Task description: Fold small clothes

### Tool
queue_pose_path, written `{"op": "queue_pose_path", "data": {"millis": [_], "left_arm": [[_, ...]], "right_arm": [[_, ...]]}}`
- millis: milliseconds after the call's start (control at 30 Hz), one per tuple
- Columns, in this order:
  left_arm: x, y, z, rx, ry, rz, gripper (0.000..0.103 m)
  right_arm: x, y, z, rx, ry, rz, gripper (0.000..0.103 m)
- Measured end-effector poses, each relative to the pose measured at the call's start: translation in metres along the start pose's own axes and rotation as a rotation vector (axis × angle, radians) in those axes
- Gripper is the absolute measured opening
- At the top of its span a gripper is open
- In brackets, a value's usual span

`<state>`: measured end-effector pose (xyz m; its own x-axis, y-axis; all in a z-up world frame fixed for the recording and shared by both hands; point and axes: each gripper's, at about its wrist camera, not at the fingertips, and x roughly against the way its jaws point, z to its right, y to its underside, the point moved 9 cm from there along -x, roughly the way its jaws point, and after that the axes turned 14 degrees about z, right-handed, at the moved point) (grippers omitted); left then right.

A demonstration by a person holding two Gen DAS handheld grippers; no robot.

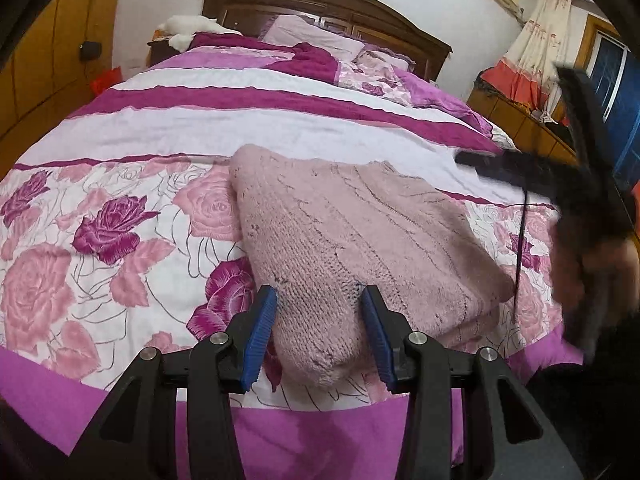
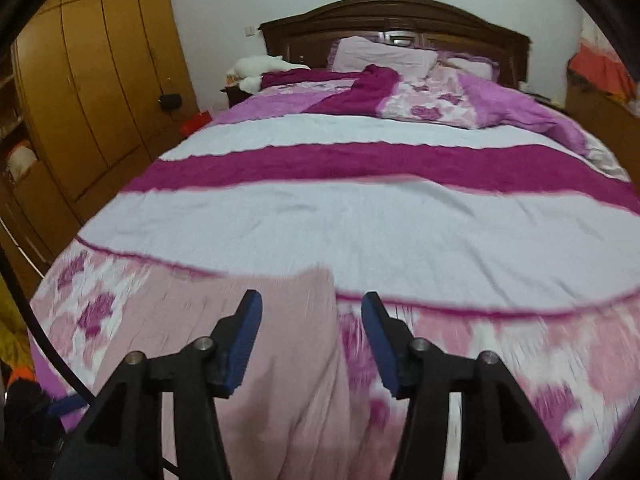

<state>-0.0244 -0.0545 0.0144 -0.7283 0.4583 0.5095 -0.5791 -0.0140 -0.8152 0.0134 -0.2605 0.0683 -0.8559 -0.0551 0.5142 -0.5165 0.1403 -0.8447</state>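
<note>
Filling both views: large bed w/ floral pink-and-magenta duvet, serving as the folding surface. Standing behind, dark wood headboard; lying against it, lilac pillow. Running along the left side, tan wardrobe.

Lying near the foot edge of the bed: pink knit garment, already looking folded into a thick, roughly rectangular bundle, probably placed close to the edge for easy reach. In the right wrist view, appearing as a blurred pink panel just under the fingers.

Hovering at the garment's near corner: left gripper, blue pads spread apart, straddling the corner but not pinching it; likely lining up for a next fold or a tidy-up.

Hanging above the garment's right edge: right gripper, fingers spread too, gripping nothing; showing in the left wrist view as a dark blurred shape, suggesting quick motion.
</note>
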Motion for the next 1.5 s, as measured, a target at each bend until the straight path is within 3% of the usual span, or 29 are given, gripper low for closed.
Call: {"op": "queue_pose_path", "data": {"millis": [67, 167, 233, 367, 533, 633, 767, 933, 1000, 1033, 1100, 1167, 1267, 1300, 1367, 1400, 1433, 1467, 1500], "left_arm": [[0.002, 0.001, 0.0, 0.008, 0.004, 0.008, 0.02], [0.005, 0.002, 0.001, 0.008, 0.016, 0.01, 0.02], [0.011, 0.0, 0.001, 0.004, 0.021, 0.015, 0.02], [0.025, -0.01, -0.004, 0.016, 0.018, 0.045, 0.02], [0.031, -0.007, -0.011, 0.041, 0.027, 0.037, 0.02], [0.036, -0.002, -0.014, 0.125, 0.118, 0.032, 0.02], [0.05, -0.01, -0.031, 0.182, 0.11, 0.056, 0.021], [0.04, -0.024, -0.048, 0.242, 0.133, -0.05, 0.041], [0.026, -0.033, -0.061, 0.248, 0.064, -0.049, 0.049], [0.011, -0.041, -0.07, 0.263, 0.021, -0.048, 0.053], [-0.015, -0.047, -0.077, 0.31, 0.003, -0.079, 0.054], [-0.055, -0.048, -0.075, 0.381, 0.048, -0.15, 0.054], [-0.115, -0.032, -0.064, 0.403, 0.13, -0.296, 0.055], [-0.126, -0.029, -0.064, 0.41, 0.133, -0.312, 0.055], [-0.142, -0.031, -0.065, 0.424, 0.137, -0.258, 0.055], [-0.144, -0.034, -0.064, 0.409, 0.129, -0.229, 0.047], [-0.144, -0.037, -0.06, 0.386, 0.119, -0.214, 0.031], [-0.146, -0.037, -0.053, 0.354, 0.128, -0.218, 0.023], [-0.146, -0.037, -0.047, 0.333, 0.138, -0.226, 0.016]], "right_arm": [[-0.003, 0.025, -0.001, -0.039, -0.01, -0.04, 0.054], [-0.033, 0.09, 0.014, -0.002, 0.073, -0.281, 0.053], [-0.031, 0.089, 0.02, -0.078, 0.062, -0.264, 0.059], [-0.013, 0.077, 0.032, -0.248, 0.04, -0.188, 0.06], [0.012, 0.067, 0.019, -0.142, 0.072, -0.084, 0.063], [0.012, 0.085, 0.008, -0.114, 0.063, -0.133, 0.067], [0.019, 0.094, 0.005, -0.065, 0.088, -0.142, 0.078], [0.038, 0.091, 0.02, -0.118, 0.063, -0.089, 0.091], [0.041, 0.078, 0.025, -0.179, 0.001, -0.036, 0.093], [0.039, 0.071, 0.027, -0.228, -0.062, -0.018, 0.096], [0.026, 0.064, 0.032, -0.344, -0.209, -0.044, 0.097], [0.004, 0.067, 0.047, -0.435, -0.24, -0.089, 0.097], [-0.033, 0.083, 0.064, -0.515, -0.233, -0.194, 0.098], [-0.043, 0.085, 0.066, -0.535, -0.249, -0.212, 0.1], [-0.058, 0.079, 0.064, -0.545, -0.278, -0.208, 0.103], [-0.064, 0.072, 0.059, -0.524, -0.3, -0.2, 0.103], [-0.068, 0.068, 0.052, -0.504, -0.344, -0.191, 0.103], [-0.072, 0.067, 0.041, -0.486, -0.41, -0.194, 0.102], [-0.078, 0.069, 0.031, -0.458, -0.459, -0.214, 0.096]]}}
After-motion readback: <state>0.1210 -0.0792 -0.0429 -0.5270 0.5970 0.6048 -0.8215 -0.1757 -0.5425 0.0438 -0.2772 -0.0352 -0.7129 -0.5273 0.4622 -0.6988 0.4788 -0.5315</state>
